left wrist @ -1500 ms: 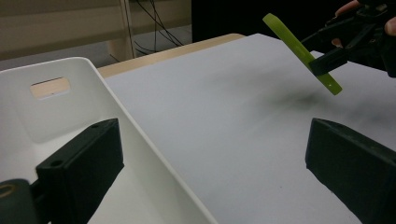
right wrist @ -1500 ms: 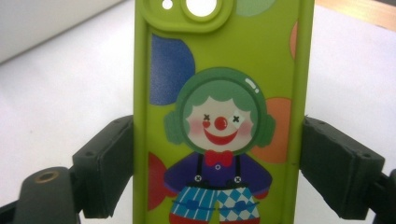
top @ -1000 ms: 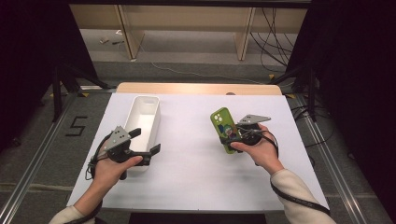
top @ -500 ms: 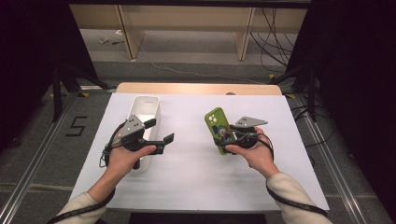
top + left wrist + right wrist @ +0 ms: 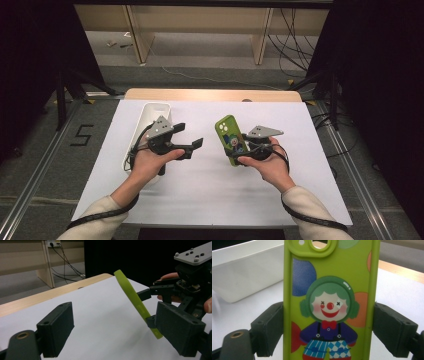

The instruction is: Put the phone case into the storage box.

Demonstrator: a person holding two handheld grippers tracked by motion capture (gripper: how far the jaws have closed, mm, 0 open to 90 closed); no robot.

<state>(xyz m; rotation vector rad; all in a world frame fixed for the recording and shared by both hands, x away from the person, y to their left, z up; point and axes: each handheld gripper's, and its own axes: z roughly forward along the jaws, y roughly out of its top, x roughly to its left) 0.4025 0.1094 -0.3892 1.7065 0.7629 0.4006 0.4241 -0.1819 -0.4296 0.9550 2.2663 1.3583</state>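
Two grippers work over a white-covered worktop [image 5: 210, 200] with a bare wooden strip along its far edge. From the high view, the left gripper [image 5: 187, 141] is matte black with a grey three-cornered plate on top; its fingers have just been closing a little but stand wide apart with nothing between them, pointing toward the middle of the worktop. Behind it, near the left edge, lies a white tray [image 5: 150, 112], long, shallow and round-cornered, with smooth plastic-looking walls. The right gripper [image 5: 245, 150], also black with a grey plate, holds a lime-green phone case [image 5: 229, 136] right of the worktop's centre, raised and tilted, its printed back facing up.

The left gripper view shows two blocky, grainy dark fingers [image 5: 56, 326] well apart over the smooth white sheet. Beyond them the phone case [image 5: 136, 302] appears edge-on as a thin, curved green rim, clamped low by the right gripper [image 5: 160, 302], which has fingertips of the person's hand around it.

In the right gripper view, the phone case [image 5: 329, 302] stands upright between the two dark fingers [image 5: 268, 327], whose pads press its long sides. Its surface is soft, matte green with a raised, rounded camera frame at the top and a cartoon clown print: green hair, red nose, bow tie, checked trousers, coloured discs around. The white tray [image 5: 244, 277] sits behind at the left.
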